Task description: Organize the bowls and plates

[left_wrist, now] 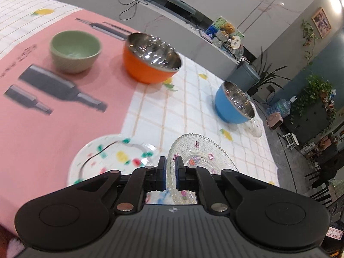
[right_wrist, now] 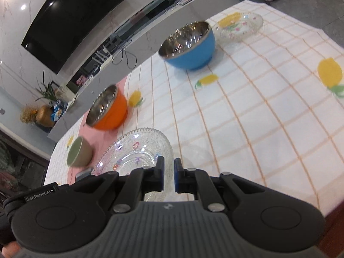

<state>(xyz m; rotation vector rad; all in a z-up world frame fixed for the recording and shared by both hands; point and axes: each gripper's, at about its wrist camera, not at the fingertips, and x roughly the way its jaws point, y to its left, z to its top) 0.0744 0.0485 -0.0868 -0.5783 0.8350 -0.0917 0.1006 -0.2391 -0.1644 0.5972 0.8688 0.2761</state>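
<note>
Three bowls stand on the counter [left_wrist: 172, 116], which carries a white checked cloth with lemon prints and a pink mat [left_wrist: 43, 129]: green bowl [left_wrist: 75, 51] far left, orange bowl [left_wrist: 151, 59] at the mat's edge, blue bowl [left_wrist: 234, 102] far right beside a small glass dish [right_wrist: 240, 26]. Left gripper [left_wrist: 171, 171] fingers are closed on the rim of the beaded glass plate [left_wrist: 204, 152]; the patterned white plate [left_wrist: 111, 157] lies just left. Right gripper [right_wrist: 169, 173] fingers are narrowly parted; whether they hold the plate cannot be told. A dark screen [right_wrist: 71, 19] hangs on the marble wall.
</note>
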